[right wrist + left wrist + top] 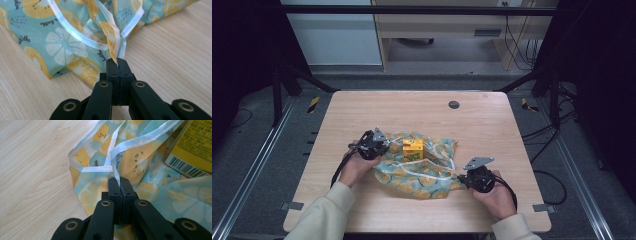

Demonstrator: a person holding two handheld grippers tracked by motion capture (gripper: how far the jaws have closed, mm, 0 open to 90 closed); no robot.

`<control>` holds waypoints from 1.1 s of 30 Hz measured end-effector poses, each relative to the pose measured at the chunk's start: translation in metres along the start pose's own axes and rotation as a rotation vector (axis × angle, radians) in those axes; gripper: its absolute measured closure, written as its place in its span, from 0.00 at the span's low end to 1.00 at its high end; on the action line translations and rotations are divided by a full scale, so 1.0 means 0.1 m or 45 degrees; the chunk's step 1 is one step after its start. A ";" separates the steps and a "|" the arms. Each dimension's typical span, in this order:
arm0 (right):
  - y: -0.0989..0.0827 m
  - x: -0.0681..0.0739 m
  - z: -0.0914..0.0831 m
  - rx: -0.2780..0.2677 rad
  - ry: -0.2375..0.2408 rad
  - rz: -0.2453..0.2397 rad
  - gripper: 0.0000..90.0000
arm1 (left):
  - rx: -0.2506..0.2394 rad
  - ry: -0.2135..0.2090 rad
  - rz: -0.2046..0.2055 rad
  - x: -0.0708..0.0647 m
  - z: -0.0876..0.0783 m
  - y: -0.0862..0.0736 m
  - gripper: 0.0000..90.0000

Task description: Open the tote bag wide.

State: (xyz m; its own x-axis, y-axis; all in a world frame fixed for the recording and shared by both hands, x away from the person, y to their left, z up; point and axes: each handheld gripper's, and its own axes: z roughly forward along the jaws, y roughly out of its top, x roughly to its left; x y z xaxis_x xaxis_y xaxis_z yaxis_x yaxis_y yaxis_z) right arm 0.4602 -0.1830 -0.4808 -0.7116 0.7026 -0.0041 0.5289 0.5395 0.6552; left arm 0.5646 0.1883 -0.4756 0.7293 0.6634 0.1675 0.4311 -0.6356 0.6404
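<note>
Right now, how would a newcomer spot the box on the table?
Start at the wooden table, then find the fruit-print cloth spread near its front, pinched by both grippers. The box stands on the cloth's far side: small, bright yellow, the only solid block there.

Wooden table, grey floor, pale cabinet behind.

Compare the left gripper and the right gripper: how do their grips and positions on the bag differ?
The left gripper pinches the fruit-print bag by its white ribbon trim, beside the yellow box; the right gripper pinches a printed fabric edge, away from the box. The left sits farther from the person than the right. Both are shut on the bag.
</note>
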 end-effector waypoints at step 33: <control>-0.15 0.03 -0.03 0.058 0.047 -0.034 1.00 | 0.003 0.039 -0.081 0.18 0.03 -0.08 1.00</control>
State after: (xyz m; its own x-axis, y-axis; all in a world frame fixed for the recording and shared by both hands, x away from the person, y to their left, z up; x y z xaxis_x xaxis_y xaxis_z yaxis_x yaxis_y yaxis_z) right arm 0.4485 -0.1905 -0.4880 -0.7419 0.6705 0.0076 0.5295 0.5788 0.6202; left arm 0.5759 0.2044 -0.4801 0.6837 0.7143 0.1494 0.4772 -0.5925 0.6489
